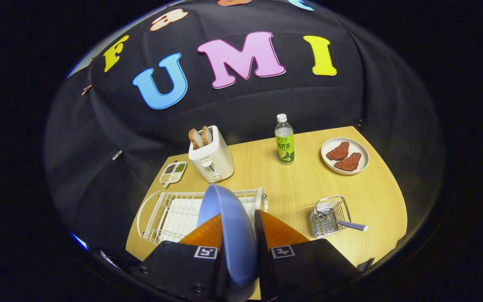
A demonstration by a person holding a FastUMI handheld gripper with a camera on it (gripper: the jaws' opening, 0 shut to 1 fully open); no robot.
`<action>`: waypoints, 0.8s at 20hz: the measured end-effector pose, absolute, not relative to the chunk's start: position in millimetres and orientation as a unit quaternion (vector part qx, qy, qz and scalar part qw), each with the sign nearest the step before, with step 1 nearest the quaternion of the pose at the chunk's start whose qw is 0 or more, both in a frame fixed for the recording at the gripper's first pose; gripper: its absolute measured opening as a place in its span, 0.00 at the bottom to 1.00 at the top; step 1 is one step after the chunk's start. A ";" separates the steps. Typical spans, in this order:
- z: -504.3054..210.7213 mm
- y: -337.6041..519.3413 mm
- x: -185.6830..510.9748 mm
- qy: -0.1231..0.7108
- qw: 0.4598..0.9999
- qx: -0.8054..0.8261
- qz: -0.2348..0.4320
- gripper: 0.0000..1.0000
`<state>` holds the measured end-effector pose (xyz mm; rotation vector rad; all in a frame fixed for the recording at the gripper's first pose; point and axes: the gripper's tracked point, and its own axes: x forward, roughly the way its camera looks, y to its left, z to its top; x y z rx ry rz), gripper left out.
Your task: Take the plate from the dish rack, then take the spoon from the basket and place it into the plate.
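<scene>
A blue plate (229,222) stands on edge between my fingers, and my gripper (238,218) is shut on it, holding it above the white wire dish rack (170,214). Off to the right of the fingers, a small wire basket (329,216) rests on the wooden table (292,184). A spoon (350,225) lies in that basket with its patterned handle sticking out to the right. The plate hides part of the rack behind it.
Beyond the rack stands a white toaster (212,157) with bread slices, next to a small divided seasoning dish (173,172). A green-labelled bottle (284,140) is at the table's back middle. A white plate (344,155) with two reddish pieces sits at the back right.
</scene>
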<state>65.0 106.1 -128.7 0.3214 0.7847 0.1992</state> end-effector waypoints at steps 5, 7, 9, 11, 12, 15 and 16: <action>-142.3 44.7 23.2 0.393 0.899 0.172 0.087 0.31; -153.5 15.0 2.8 0.405 0.892 0.183 0.084 0.31; -169.7 -9.8 -18.7 0.426 0.879 0.196 0.087 0.31; -190.3 -37.7 -33.1 0.446 0.870 0.192 0.084 0.31; -199.2 -48.3 -38.7 0.454 0.866 0.191 0.085 0.31; -226.6 -55.9 -45.3 0.468 0.854 0.202 0.104 0.31; -239.4 -53.5 -47.2 0.472 0.849 0.209 0.111 0.31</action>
